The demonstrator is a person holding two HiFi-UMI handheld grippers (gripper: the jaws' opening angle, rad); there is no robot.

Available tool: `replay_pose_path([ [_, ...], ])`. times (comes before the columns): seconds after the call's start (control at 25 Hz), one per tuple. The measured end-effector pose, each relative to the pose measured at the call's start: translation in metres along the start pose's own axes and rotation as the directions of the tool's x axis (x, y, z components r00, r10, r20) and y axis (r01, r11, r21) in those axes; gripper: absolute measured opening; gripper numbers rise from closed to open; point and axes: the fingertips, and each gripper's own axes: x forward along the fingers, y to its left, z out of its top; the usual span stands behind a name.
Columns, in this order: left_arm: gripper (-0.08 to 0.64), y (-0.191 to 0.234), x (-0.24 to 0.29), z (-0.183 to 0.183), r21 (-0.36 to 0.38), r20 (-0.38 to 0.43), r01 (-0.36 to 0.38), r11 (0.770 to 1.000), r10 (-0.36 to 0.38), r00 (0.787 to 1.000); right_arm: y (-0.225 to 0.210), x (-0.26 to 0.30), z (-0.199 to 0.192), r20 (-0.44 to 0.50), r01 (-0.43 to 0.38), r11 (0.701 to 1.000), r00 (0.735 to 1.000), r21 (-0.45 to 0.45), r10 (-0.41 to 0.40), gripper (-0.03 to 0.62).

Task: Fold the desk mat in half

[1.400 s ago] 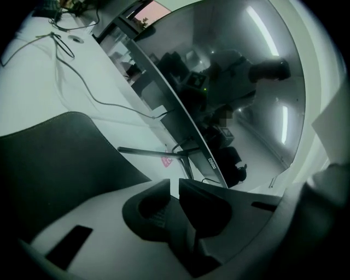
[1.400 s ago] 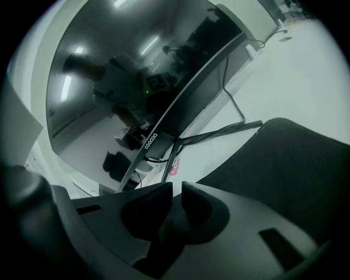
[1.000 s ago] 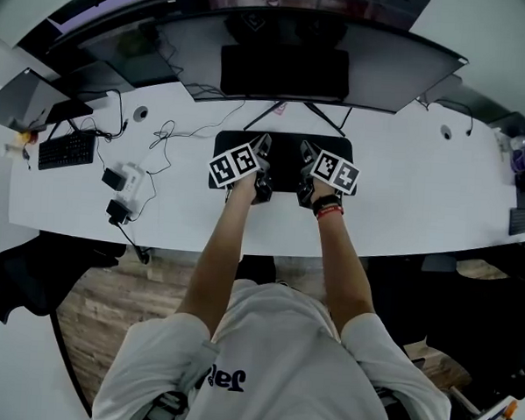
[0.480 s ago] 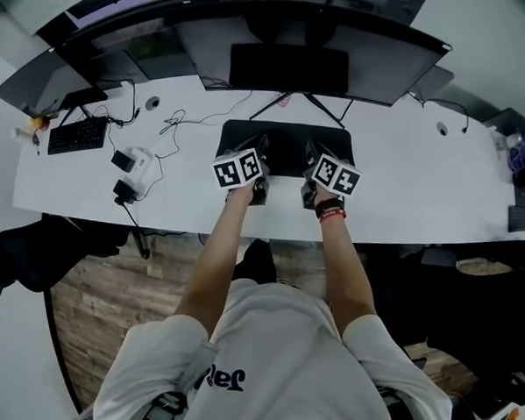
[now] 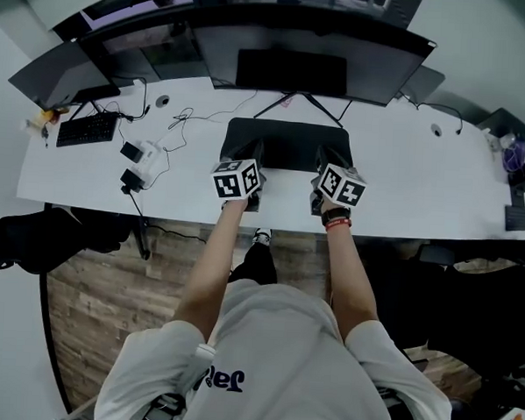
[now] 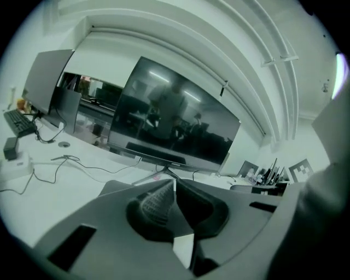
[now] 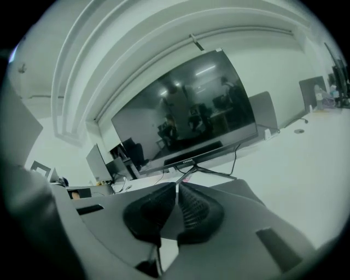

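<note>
- I'm just closing my left gripper (image 6: 174, 183) and right gripper (image 7: 176, 188), pads meeting with nothing pinched.
- I'm holding both over the near edge of the mat (image 5: 288, 146).

Worktop (image 5: 421, 191) right of desk mat (image 5: 288, 145): open, wide passage. Far side blocked by monitor (image 5: 292, 70) and its stand legs (image 5: 325, 111). Left side: cables (image 5: 181, 121), adapters (image 5: 135, 154) and keyboard (image 5: 89, 128) crowd path.

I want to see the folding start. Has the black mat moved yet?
No. The desk mat still has its far edge right at the feet of the monitor stand, just as before.
</note>
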Motion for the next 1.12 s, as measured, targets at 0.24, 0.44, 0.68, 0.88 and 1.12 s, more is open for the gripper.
replay_pose_path([
  [0.24, 0.024, -0.014, -0.040, -0.001, 0.096, 0.040, -0.009, 0.995, 0.005, 0.999, 0.012, -0.040, 0.010, 0.055, -0.012, 0.997, 0.998, -0.073, 0.016, 0.015],
  [0.44, 0.021, -0.024, -0.075, 0.000, 0.152, 0.081, -0.021, 0.988, 0.009, 0.997, 0.018, -0.076, 0.010, 0.081, -0.009, 0.992, 0.997, -0.127, 0.019, 0.015],
  [0.68, 0.020, -0.032, -0.117, -0.007, 0.172, 0.128, -0.028, 0.985, 0.006, 0.992, 0.029, -0.119, -0.006, 0.093, 0.000, 0.984, 0.996, -0.177, 0.017, 0.015],
  [0.88, 0.020, -0.043, -0.152, -0.017, 0.198, 0.161, -0.038, 0.979, 0.006, 0.987, 0.038, -0.155, -0.027, 0.091, -0.002, 0.975, 0.996, -0.223, 0.023, 0.015],
  [1.12, 0.020, -0.052, -0.191, -0.030, 0.222, 0.183, -0.055, 0.974, 0.014, 0.983, 0.038, -0.200, -0.038, 0.124, 0.022, 0.965, 0.992, -0.263, 0.012, 0.015],
])
